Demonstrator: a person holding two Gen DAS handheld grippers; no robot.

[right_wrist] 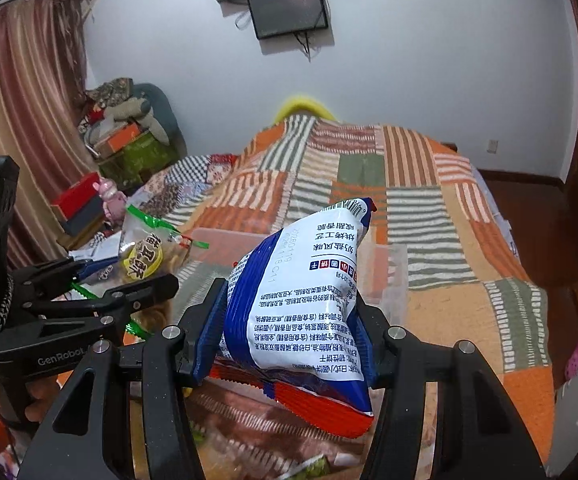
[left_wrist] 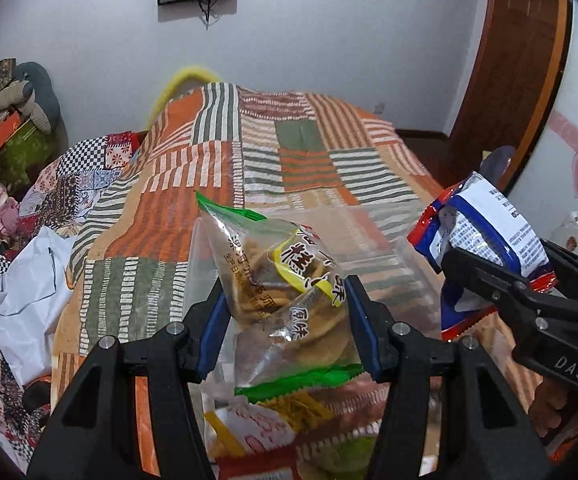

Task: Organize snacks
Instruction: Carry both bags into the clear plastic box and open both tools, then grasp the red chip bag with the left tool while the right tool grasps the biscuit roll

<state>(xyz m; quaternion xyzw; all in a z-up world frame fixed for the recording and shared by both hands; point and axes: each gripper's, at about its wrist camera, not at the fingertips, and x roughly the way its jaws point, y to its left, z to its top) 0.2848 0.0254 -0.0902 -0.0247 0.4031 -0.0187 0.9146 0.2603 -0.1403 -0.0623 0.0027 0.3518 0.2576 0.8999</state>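
My left gripper (left_wrist: 285,304) is shut on a clear cracker bag with green ends (left_wrist: 285,280) and holds it above a clear plastic bin (left_wrist: 409,252) on the bed. The same bag shows in the right wrist view (right_wrist: 149,252). My right gripper (right_wrist: 291,320) is shut on a blue, white and red snack pack (right_wrist: 301,304), also held up over the bin. The right gripper (left_wrist: 501,268) appears at the right of the left wrist view with that pack (left_wrist: 481,224). Other snack packs (left_wrist: 257,428) lie below the left gripper.
A patchwork orange, green and white quilt (left_wrist: 289,148) covers the bed. A white plastic bag (left_wrist: 29,292) lies at the left. Boxes and soft toys (right_wrist: 129,140) are piled in the far left corner. A brown wooden door (left_wrist: 521,60) stands at right.
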